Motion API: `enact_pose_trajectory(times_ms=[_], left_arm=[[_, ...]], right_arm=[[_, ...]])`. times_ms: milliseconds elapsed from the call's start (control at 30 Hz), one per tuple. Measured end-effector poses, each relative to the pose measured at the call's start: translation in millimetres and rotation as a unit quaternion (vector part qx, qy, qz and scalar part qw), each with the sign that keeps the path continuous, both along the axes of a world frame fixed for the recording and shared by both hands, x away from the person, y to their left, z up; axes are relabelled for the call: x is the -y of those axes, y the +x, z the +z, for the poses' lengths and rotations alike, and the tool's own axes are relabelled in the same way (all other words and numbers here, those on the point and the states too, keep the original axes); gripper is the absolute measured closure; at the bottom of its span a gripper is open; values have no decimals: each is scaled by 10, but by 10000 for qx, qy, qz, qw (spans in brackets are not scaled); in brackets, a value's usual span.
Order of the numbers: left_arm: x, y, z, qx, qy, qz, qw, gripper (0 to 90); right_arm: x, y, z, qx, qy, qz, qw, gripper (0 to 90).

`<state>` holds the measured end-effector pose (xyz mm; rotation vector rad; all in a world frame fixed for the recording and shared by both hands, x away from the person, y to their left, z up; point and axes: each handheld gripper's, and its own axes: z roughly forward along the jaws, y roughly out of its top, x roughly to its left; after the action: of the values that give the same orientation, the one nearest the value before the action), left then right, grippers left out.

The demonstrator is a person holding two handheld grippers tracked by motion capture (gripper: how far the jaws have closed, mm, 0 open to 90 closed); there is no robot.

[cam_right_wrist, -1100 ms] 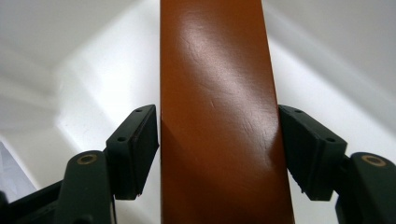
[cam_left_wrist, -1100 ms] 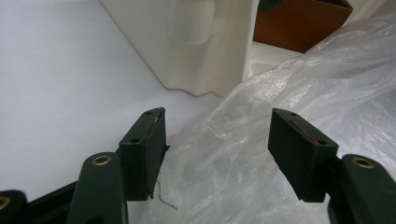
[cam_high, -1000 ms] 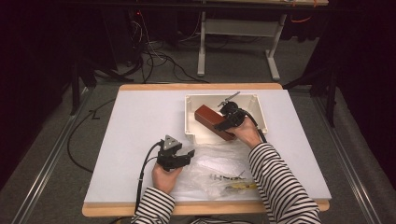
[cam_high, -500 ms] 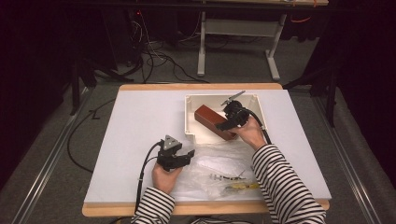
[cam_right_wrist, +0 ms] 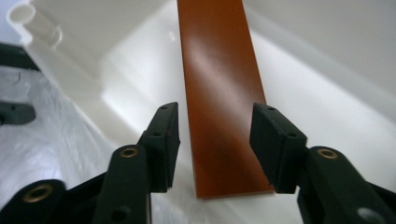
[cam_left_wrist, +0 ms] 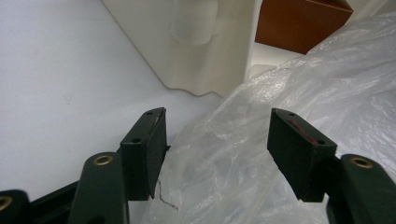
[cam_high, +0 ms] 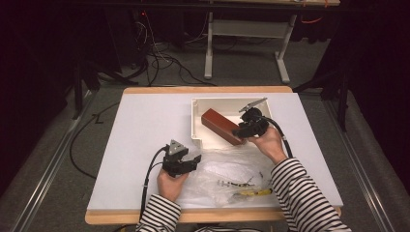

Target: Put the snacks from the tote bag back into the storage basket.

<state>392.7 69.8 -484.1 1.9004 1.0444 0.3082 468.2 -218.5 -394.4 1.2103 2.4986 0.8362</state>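
A reddish-brown block [cam_high: 220,126] lies slanted in the white tray [cam_high: 227,102], its near end over the tray's front rim. My right gripper [cam_high: 238,131] hovers at that end. In the right gripper view the block [cam_right_wrist: 219,70] runs ahead through the gap of the right gripper [cam_right_wrist: 215,109], whose jaws have just been closing; the pads do not press on it. My left gripper [cam_high: 192,160] rests at the left edge of a clear plastic bag [cam_high: 232,176]. The left gripper [cam_left_wrist: 217,116] is open, with loose bag film [cam_left_wrist: 327,84] between its jaws.
The white table [cam_high: 145,125] has a wooden rim. Something yellow [cam_high: 252,192] lies inside the bag near the front edge. The tray's wall [cam_left_wrist: 205,51] stands just beyond the left gripper. Cables and a desk frame are on the floor behind the table.
The right hand has drawn a little to the right and up from the block, and its jaws stand narrower. The block stays in the tray. The left hand has not moved.
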Motion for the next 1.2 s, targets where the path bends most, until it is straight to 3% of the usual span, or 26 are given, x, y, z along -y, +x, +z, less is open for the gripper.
enact_pose_trajectory(times_ms=[200,300,467,533,567,933,1200], left_arm=[[0,1,1,8,14,-2,10000,382],[2,0,1,-1,14,2,10000,382],[2,2,1,-4,31,-13,10000,381],[3,1,1,-3,34,-9,10000,381],[2,1,1,-2,34,-9,10000,381],[3,3,0,-7,30,-2,10000,380],[3,4,0,-18,25,1,10000,380]], right_arm=[[62,-192,-23,100,165,125,9997,658],[69,-250,-90,-23,91,289,9995,725],[111,-293,-227,-251,288,324,9987,823],[119,-308,-229,-208,359,301,9987,851],[127,-310,-233,-136,387,341,9986,856],[89,-293,-337,-295,205,271,9990,861],[99,-240,-365,-348,160,89,9992,863]])
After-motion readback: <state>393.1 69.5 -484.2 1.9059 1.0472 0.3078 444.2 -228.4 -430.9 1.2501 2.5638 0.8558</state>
